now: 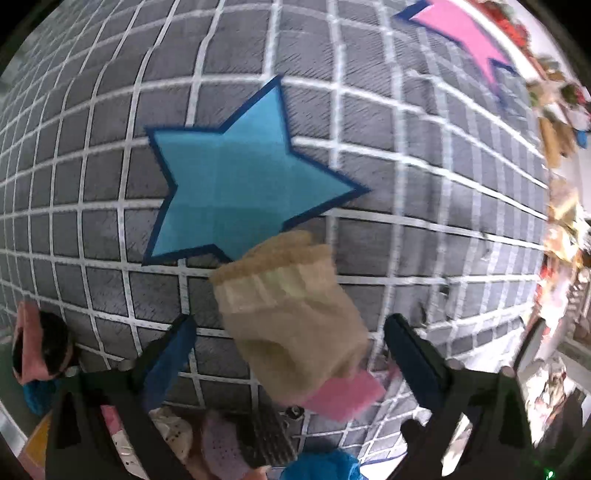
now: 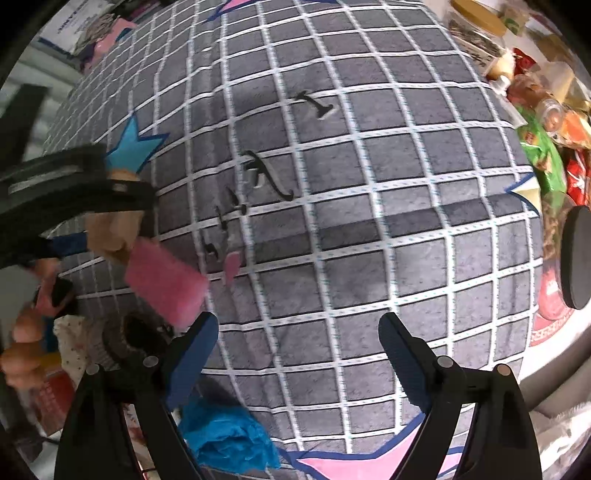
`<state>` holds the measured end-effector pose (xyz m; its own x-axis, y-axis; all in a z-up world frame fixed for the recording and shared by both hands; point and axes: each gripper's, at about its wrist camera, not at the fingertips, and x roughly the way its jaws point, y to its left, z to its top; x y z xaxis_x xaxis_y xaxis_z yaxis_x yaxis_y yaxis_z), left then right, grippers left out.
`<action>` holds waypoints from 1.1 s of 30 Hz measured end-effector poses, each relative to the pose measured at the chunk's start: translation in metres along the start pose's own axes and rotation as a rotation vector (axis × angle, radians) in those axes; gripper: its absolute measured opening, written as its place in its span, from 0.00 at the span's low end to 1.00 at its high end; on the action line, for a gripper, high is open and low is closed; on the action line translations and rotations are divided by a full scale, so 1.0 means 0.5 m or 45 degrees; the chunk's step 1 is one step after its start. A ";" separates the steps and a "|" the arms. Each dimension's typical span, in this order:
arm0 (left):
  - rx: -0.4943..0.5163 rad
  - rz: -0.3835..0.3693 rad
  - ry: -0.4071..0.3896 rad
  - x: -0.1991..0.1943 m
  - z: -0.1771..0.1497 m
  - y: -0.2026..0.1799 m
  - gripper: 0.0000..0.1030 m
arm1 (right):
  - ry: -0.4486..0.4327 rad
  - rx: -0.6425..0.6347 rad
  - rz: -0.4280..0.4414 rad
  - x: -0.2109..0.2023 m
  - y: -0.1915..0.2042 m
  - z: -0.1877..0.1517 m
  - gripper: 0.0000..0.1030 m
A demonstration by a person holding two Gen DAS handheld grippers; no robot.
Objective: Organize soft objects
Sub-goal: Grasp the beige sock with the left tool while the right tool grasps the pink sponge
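The left gripper (image 1: 291,325) points down at a grey mat (image 1: 369,147) with a white grid. Its fingers (image 1: 173,350) are spread apart. Between them is the sock (image 1: 291,321), beige with a ribbed cuff and a pink toe. In the left wrist view there is a gap on both sides between the sock and the blue pads, so the fingers do not pinch it. I cannot tell if the sock already rests on the mat. Its cuff end reaches one point of a blue star (image 1: 236,184) with a dark blue border, which is printed on the mat. A pink star (image 1: 465,33) is near the far edge.

The right gripper (image 2: 299,325) also points down at the mat, with its fingers (image 2: 195,350) wide apart and nothing between them. Just beside its left finger lies a crumpled blue cloth (image 2: 229,439).

Some black characters (image 2: 266,177) are printed on the middle of the mat in a slanted row. They are blurred; one looks like a letter "I", and the others I cannot read.

Along the right edge stand snack packets (image 2: 543,155), green and red. Their labels are too small and blurred to read.

At the bottom of the left wrist view lies a pile of soft things (image 1: 221,443), among them a pale purple knit piece
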<state>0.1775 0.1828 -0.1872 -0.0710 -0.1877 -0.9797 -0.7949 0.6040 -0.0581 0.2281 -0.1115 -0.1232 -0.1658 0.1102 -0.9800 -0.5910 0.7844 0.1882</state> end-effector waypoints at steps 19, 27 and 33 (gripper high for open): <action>0.014 0.027 -0.122 -0.109 0.029 0.129 0.22 | 0.074 -0.619 -0.111 0.132 0.345 0.097 0.87; 0.044 0.049 -0.134 -0.102 -0.019 0.140 0.22 | 0.050 -0.783 -0.219 0.196 0.452 0.066 0.73; 0.109 0.090 -0.164 -0.124 -0.111 0.130 0.22 | 0.053 -0.726 -0.177 0.164 0.431 0.072 0.46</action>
<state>0.0969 0.1905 -0.1195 -0.0432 -0.0449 -0.9981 -0.7359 0.6771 0.0014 0.1154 0.0885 -0.1651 -0.0802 -0.0036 -0.9968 -0.9388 0.3363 0.0743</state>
